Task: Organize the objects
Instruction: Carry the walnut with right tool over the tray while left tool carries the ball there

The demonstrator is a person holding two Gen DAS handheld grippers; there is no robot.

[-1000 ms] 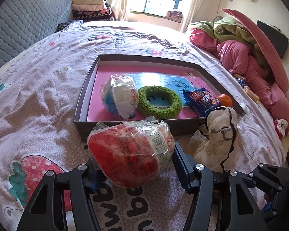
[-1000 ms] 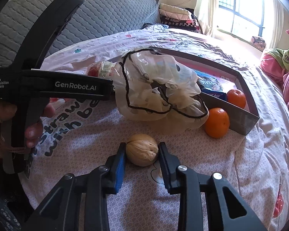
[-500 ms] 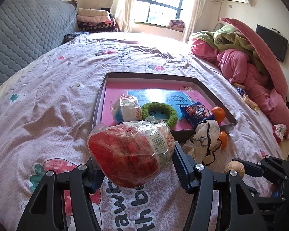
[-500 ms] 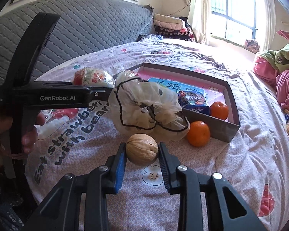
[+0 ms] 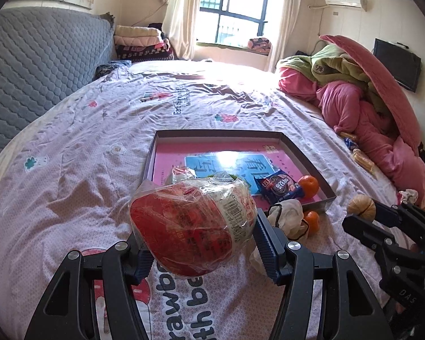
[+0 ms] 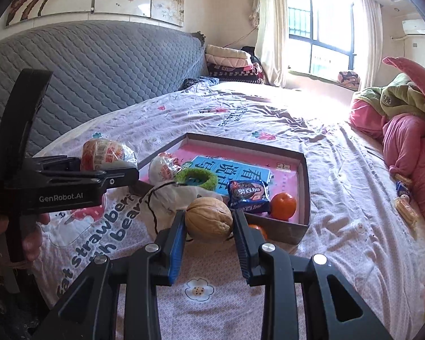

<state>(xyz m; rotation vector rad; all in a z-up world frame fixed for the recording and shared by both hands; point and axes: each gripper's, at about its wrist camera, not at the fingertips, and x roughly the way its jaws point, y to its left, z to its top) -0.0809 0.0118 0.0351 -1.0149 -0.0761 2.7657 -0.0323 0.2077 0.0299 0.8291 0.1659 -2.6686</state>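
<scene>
Both tools up off the bed (image 5: 70,130), each loaded. Our left tool (image 5: 198,243) grips a round red snack bowl wrapped in clear crinkled plastic (image 5: 192,223), pads pressing its two sides; the bowl hangs clear of the sheet, over the bed's near edge. Our right tool (image 6: 208,222) is clamped on a tan, ridged walnut (image 6: 208,219), also held in the air just in front of the box.

The shallow grey cardboard box with a pink floor (image 6: 303,198) sits around the middle of the bed. In it we see:
- a second plastic-wrapped bowl, pale (image 6: 163,170), at the box's left side
- a fuzzy green ring (image 6: 195,177) beside it
- a blue biscuit packet (image 6: 248,194)
- one orange mandarin (image 6: 283,205) in the near right corner

Outside the box, against its near wall: a crumpled white plastic bag with a dark drawstring (image 5: 287,216) and another mandarin (image 5: 311,219) (partly hidden by the walnut in the right wrist view).

A heap of pink and green bedding (image 5: 354,96) fills the bed's far right side.
</scene>
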